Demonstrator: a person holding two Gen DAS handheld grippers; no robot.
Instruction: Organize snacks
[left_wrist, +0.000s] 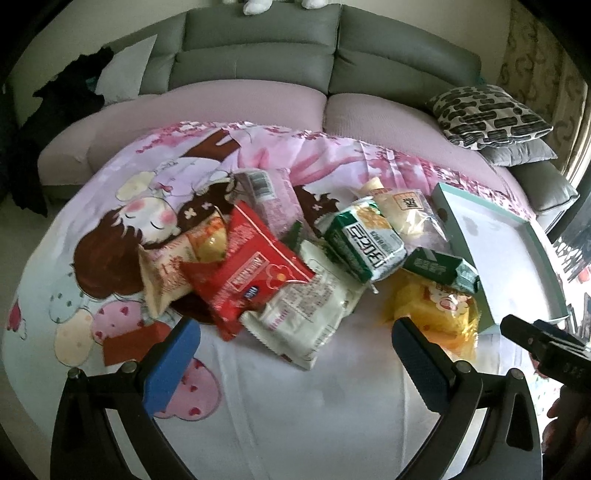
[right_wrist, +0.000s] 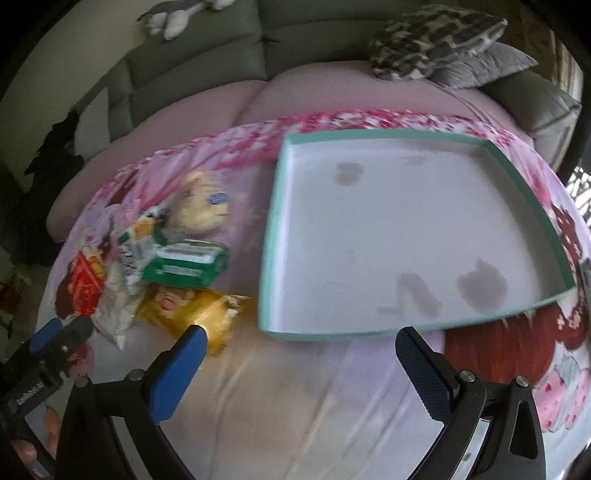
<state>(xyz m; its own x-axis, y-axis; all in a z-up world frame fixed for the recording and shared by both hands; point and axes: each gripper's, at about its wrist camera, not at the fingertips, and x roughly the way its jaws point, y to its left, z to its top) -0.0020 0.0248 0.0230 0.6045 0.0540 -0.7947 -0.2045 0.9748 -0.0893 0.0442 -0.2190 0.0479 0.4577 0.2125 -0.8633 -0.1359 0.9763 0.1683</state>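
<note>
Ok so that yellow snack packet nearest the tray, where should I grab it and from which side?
Take the yellow packet by its crimped end seal, the flat edge pointing toward the tray. Probably come in with the right gripper, already open just short of it. That end lies free on the sheet; the far end is tucked under the green box.

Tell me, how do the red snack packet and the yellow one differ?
The red packet is opaque foil with printed lettering; the yellow packet is clear, showing yellow food inside. The red packet lies in the middle of the pile, overlapping other packets; the yellow packet lies at the pile's edge beside the teal tray. Both lie on the cartoon cloth, outside the tray, neither gripped.
</note>
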